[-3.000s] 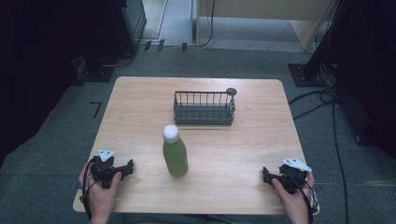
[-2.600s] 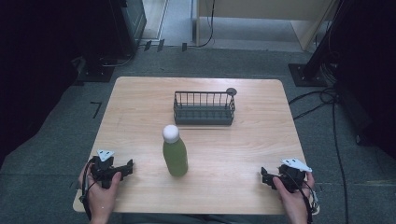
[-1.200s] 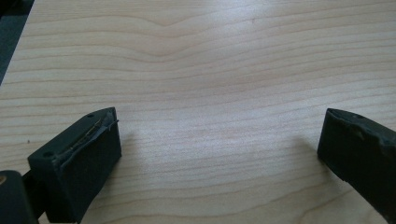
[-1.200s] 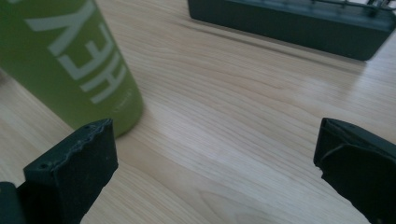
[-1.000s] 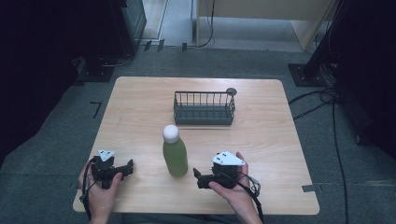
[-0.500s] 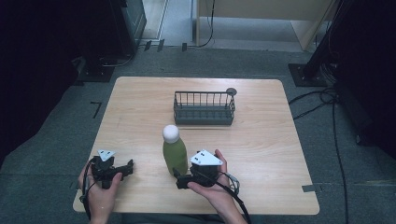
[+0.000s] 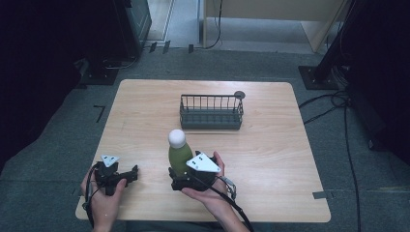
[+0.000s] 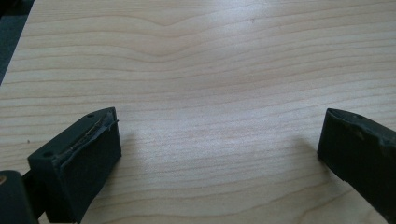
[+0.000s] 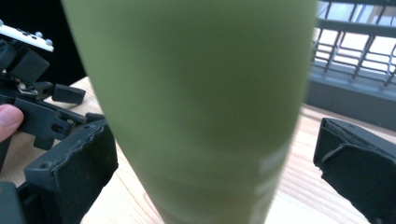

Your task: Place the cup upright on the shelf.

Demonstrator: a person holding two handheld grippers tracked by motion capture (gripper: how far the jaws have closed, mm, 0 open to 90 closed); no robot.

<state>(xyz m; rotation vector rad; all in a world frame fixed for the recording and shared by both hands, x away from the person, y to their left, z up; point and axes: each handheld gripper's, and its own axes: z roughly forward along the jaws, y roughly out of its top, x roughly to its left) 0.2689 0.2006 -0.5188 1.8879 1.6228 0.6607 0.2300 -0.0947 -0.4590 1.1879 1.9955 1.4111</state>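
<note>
Standing between right hand-held gripper (image 9: 212, 172) jaws, bottle (image 9: 196, 93)

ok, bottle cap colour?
White, a rounded cap on the green bottle; the high view shows it best.

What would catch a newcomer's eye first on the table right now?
The green bottle with its round white cap, standing upright near the front middle of the table, with the right gripper at its base and the open jaws on either side of it. Behind it sits a dark wire basket, and the left gripper rests open at the front left.
</note>
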